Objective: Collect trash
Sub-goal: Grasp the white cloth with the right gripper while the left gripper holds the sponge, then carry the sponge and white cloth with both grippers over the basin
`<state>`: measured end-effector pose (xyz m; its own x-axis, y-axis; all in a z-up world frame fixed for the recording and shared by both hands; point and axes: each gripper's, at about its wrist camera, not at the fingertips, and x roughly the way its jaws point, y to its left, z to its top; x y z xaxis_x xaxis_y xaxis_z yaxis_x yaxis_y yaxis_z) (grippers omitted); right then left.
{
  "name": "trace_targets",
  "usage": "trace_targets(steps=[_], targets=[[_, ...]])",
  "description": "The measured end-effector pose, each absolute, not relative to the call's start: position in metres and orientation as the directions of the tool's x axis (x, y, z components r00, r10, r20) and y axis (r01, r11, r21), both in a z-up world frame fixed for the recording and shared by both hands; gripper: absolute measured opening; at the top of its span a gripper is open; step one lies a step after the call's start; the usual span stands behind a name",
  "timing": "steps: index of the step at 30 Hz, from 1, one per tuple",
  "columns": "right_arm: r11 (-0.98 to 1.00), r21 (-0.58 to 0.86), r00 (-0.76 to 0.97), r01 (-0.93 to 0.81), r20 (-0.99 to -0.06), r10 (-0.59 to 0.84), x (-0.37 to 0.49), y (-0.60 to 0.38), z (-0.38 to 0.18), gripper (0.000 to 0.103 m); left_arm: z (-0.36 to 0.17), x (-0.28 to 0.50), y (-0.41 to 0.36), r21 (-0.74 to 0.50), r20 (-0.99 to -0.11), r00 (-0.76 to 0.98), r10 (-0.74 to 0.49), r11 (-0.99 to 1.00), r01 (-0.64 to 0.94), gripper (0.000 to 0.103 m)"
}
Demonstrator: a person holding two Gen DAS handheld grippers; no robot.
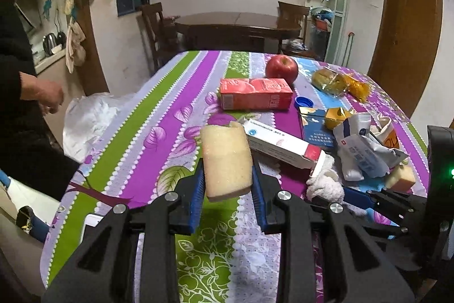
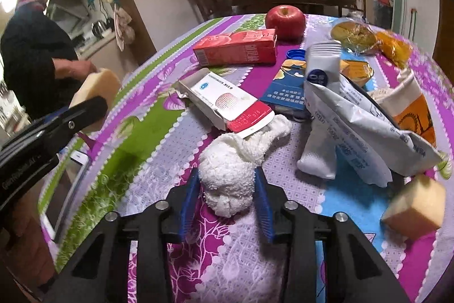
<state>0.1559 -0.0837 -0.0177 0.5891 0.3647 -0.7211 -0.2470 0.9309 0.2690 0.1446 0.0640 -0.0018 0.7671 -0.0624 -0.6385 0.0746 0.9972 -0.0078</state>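
My left gripper (image 1: 228, 178) is shut on a yellow sponge (image 1: 227, 158) and holds it above the flowered tablecloth (image 1: 159, 115); the sponge also shows at the left of the right wrist view (image 2: 99, 90). My right gripper (image 2: 227, 183) is shut on a crumpled white tissue (image 2: 229, 175) resting on the cloth; the tissue also shows in the left wrist view (image 1: 325, 183). Just beyond lie an opened white-and-red box (image 2: 224, 104), crumpled white wrappers (image 2: 354, 127) and a second yellow sponge (image 2: 414, 203).
A red juice carton (image 1: 255, 94), a red apple (image 1: 281, 68), a blue bottle cap (image 1: 304, 102), a blue pack (image 2: 286, 87) and bagged food (image 1: 337, 81) lie further back. A phone (image 2: 71, 183) lies at the left edge. A white plastic bag (image 1: 88, 121) and a person (image 1: 25, 93) are left of the table.
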Motion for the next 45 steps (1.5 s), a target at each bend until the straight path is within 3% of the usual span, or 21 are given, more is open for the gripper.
trace_targets(steps=[7, 13, 26, 45], targets=[[0.89, 0.372, 0.557, -0.263, -0.695, 0.455, 0.128, -0.105, -0.009, 0.034, 0.006, 0.134, 0.055, 0.039, -0.61, 0.792, -0.03, 0.997, 0.068, 0.028], [0.896, 0.341, 0.616, -0.284, -0.651, 0.443, 0.077, -0.133, 0.022, 0.034, 0.01, 0.127, 0.033, 0.042, -0.606, 0.792, -0.071, 0.992, 0.121, 0.028], [0.972, 0.216, 0.816, -0.089, -0.543, 0.195, 0.012, -0.247, 0.094, 0.034, 0.031, 0.107, -0.068, 0.093, -0.567, 0.8, -0.194, 0.951, 0.296, 0.028], [0.958, 0.16, 0.838, 0.236, -0.532, -0.118, -0.062, -0.416, 0.117, 0.035, 0.063, 0.086, -0.22, 0.167, -0.527, 0.762, -0.377, 0.832, 0.528, 0.029]])
